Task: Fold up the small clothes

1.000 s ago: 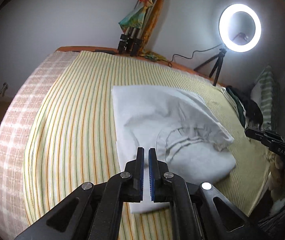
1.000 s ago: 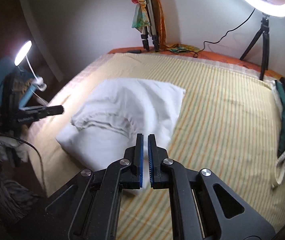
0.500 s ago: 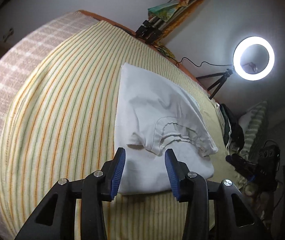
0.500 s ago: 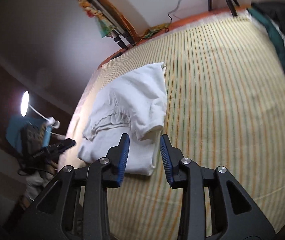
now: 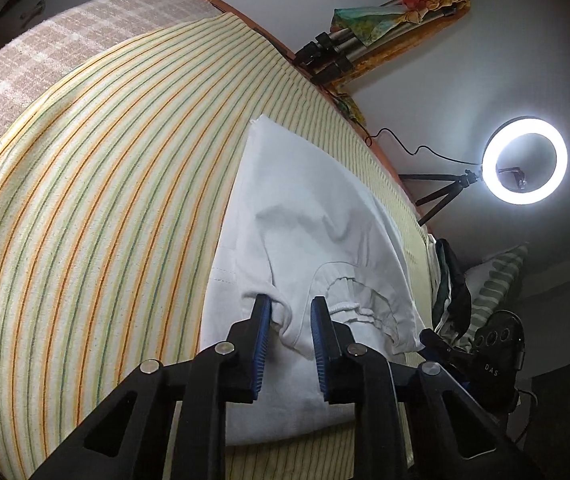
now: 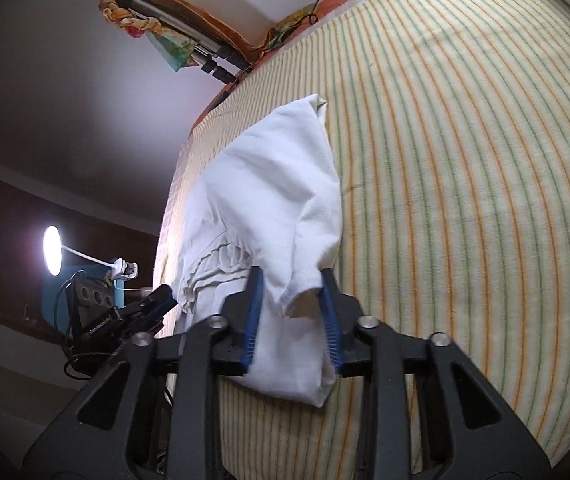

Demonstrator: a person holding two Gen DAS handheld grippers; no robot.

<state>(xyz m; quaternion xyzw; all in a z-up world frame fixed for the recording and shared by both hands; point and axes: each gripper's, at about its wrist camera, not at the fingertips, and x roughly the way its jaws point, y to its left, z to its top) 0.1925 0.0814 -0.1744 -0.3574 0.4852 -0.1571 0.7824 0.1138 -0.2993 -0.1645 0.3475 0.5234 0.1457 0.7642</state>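
The left gripper (image 5: 290,312) points down at the near end of a white garment (image 5: 317,216) that lies half folded on a striped bedsheet (image 5: 97,184). Its blue pads (image 5: 263,332) stand apart with a folded corner of the cloth between them; the jaws have just been closing, and the pads do not yet pinch the fabric flat. The right gripper (image 6: 291,292) does the same at the garment's (image 6: 273,184) other near corner — a flap of white cloth hangs between its pads (image 6: 253,312), jaws apart and just now closing, no firm clamp to be seen. The garment runs away from both tools along the sheet (image 6: 465,160), its gathered hem showing near the middle. Beyond it, at the bed's far edge, a folded tripod (image 5: 337,52) draped in coloured cloth leans on the wall. A lit ring light (image 5: 525,160) stands on a small stand to the right — a small desk lamp (image 6: 53,250) glows off the bed's other side.
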